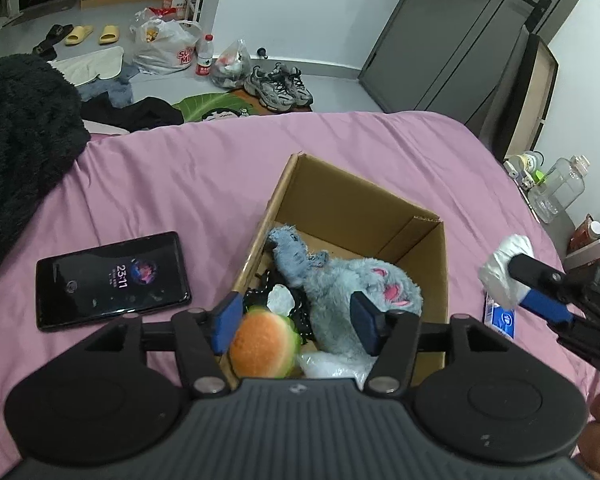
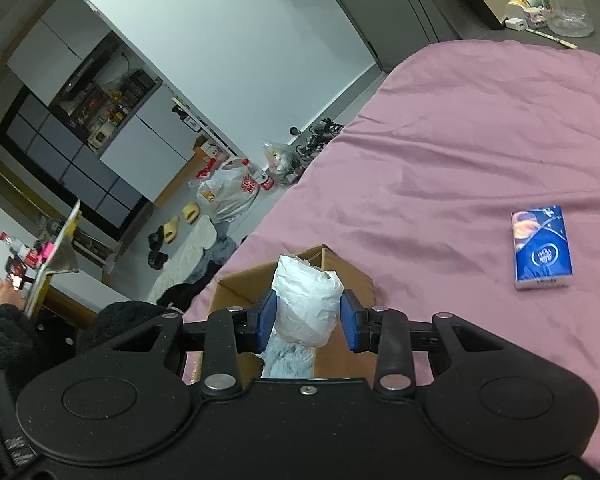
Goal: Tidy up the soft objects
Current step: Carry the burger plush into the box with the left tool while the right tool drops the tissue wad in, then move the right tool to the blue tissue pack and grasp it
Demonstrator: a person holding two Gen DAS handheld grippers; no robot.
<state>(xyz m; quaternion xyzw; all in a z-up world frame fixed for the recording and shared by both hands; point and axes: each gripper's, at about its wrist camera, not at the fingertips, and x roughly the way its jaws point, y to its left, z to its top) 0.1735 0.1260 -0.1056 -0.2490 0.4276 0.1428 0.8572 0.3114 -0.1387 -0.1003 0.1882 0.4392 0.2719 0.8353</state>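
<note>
White crumpled plastic, a soft wad (image 2: 306, 304), sits clamped in your right tool (image 2: 308, 320), held above the near edge of the cardboard box (image 2: 340, 276) on the pink bed (image 2: 460, 140). Your left tool (image 1: 296, 324) hangs with its jaws apart over the box, the burger plush (image 1: 264, 346) loose between them beside the grey plush (image 1: 356, 288). You appear mid-deposit: next, carry the wad over the box's opening, then let go. The blue packet (image 2: 542, 248) lies well apart.

Pink-sheeted bed (image 1: 340, 140), grey floor (image 1: 160, 84), white walls (image 1: 300, 8), grey wardrobe (image 1: 452, 40).
</note>
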